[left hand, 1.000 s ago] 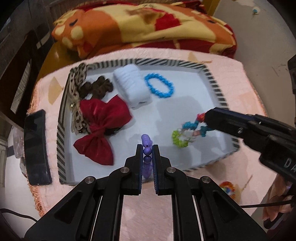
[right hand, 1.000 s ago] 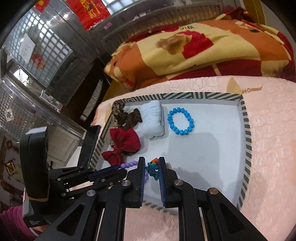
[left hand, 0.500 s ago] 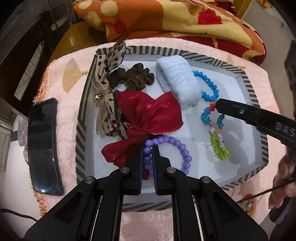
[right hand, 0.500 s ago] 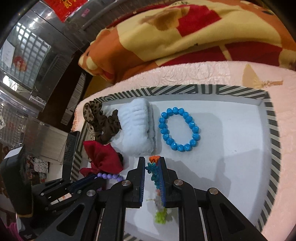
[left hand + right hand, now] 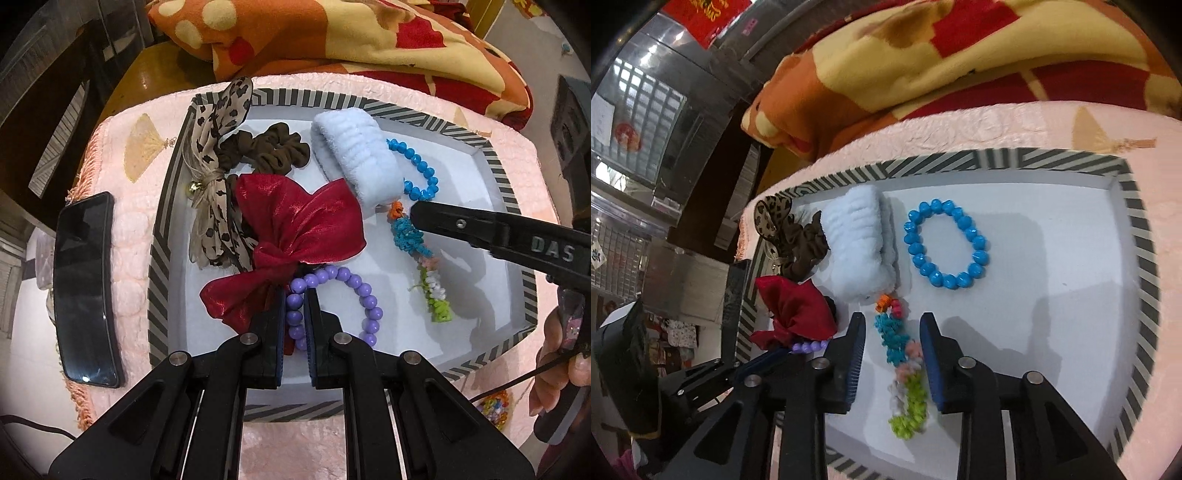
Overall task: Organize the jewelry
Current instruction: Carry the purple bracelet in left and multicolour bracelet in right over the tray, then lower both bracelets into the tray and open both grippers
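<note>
My left gripper (image 5: 295,295) is shut on a purple bead bracelet (image 5: 354,291), whose loop rests on the white floor of the striped tray (image 5: 159,240) beside the red bow (image 5: 295,221). My right gripper (image 5: 892,319) points down into the tray and its jaws are opening. A multicoloured woven bracelet (image 5: 905,369) lies stretched out on the floor between them, and the pads stand clear of it on both sides. In the left wrist view the right gripper (image 5: 417,210) reaches in from the right, over the orange end of that bracelet (image 5: 406,232).
The tray also holds a blue bead bracelet (image 5: 945,243), a fluffy white band (image 5: 358,155), a brown scrunchie (image 5: 277,147) and a leopard-print bow (image 5: 218,125). A black phone (image 5: 85,284) lies left of the tray on the pink cloth. Behind it is an orange blanket (image 5: 369,33).
Both grippers came down into the tray with their bracelets. The right jaws have parted and the multicoloured bracelet now lies free on the floor. The left stays shut on the purple one.
</note>
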The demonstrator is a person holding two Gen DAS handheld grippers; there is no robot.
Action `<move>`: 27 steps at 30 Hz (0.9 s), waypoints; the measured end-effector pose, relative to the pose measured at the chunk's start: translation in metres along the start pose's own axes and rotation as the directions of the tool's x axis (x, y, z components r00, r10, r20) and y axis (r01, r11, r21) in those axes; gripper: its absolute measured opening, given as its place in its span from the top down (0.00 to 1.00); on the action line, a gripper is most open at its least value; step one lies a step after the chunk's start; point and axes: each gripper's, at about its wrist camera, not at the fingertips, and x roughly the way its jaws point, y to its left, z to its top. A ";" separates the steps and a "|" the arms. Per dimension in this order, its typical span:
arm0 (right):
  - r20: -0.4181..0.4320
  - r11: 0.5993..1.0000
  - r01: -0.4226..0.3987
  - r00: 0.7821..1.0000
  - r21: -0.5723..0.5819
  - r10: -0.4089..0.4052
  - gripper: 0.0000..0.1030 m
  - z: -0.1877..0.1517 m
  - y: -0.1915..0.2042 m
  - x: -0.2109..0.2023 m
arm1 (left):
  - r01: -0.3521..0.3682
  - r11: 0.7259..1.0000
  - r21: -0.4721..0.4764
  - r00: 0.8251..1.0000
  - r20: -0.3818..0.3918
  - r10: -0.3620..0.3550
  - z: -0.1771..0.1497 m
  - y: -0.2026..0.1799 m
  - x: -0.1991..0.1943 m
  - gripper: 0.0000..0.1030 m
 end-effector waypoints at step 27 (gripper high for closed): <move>0.124 0.998 0.054 0.991 0.024 -0.056 0.59 -0.089 0.005 -0.091 | -0.009 0.999 0.048 0.994 0.109 0.004 -0.045 -0.035 -0.065 0.63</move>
